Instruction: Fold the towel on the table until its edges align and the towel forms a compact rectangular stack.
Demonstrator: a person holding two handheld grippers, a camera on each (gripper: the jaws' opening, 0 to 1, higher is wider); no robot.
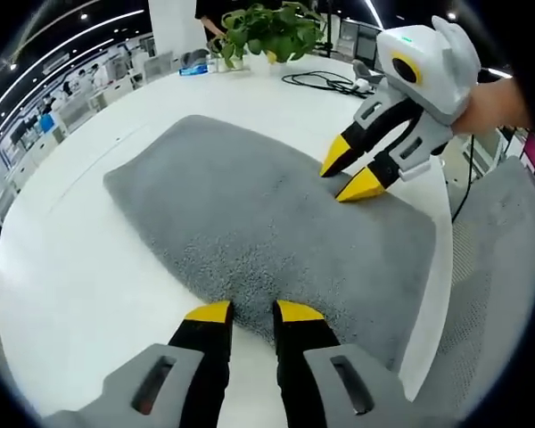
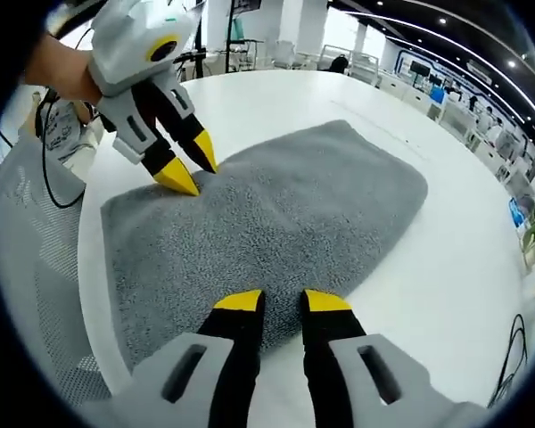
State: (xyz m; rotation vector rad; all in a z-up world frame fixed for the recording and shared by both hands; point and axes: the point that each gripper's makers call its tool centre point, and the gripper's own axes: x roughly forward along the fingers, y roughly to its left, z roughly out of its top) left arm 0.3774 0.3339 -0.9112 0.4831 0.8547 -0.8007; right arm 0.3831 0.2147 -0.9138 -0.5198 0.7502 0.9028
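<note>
Nearby, plant (image 1: 269,28) and cable (image 1: 325,83) flank towel (image 1: 267,214).

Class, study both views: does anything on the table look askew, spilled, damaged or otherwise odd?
Nothing stands out. The grey towel lies flat and unfolded on the white table, without a spill or tear. The left hand-held gripper and right hand-held gripper sit at opposite edges, jaws open.

We see a smooth white round-edged table (image 1: 89,267), its bare top also showing in the right gripper view (image 2: 446,267). A fluffy grey rectangular towel (image 1: 250,214) lies flat on it (image 2: 276,223), near the table's edge. At the far side in the left gripper view, a green leafy potted plant (image 1: 267,31) and a coiled black cable (image 1: 325,83) rest on the top.
</note>
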